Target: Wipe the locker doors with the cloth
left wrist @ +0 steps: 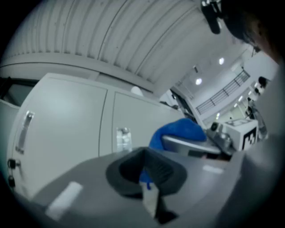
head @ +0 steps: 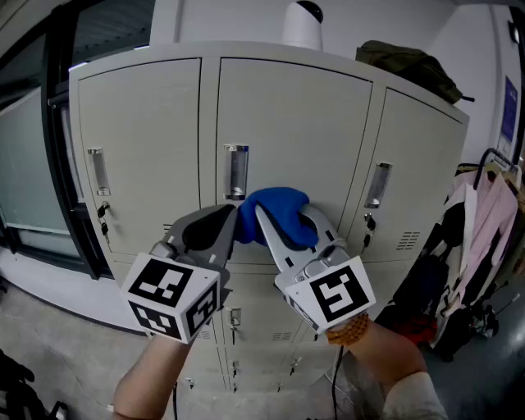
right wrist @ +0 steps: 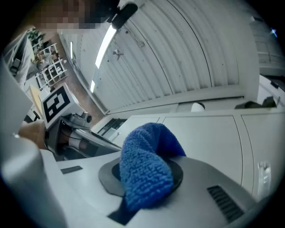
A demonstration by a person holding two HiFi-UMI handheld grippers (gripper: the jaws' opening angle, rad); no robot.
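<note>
A blue cloth (head: 279, 209) is pressed against the middle locker door (head: 287, 115), just right of its recessed handle (head: 236, 172). My right gripper (head: 287, 221) is shut on it, and the cloth (right wrist: 147, 173) bulges up out of the right gripper (right wrist: 144, 187) in the right gripper view. My left gripper (head: 225, 223) sits close beside it on the left, with its tip at the cloth's left edge. In the left gripper view, the left gripper (left wrist: 147, 178) has its jaws together and a bit of blue cloth (left wrist: 178, 131) showing between the pads.
The left door (head: 139, 139) and right door (head: 410, 172) flank the middle one, and a lower row of lockers (head: 246, 328) runs beneath. On top are a white object (head: 302, 23) and a dark green bag (head: 410, 66). Clothes (head: 484, 221) hang at the right.
</note>
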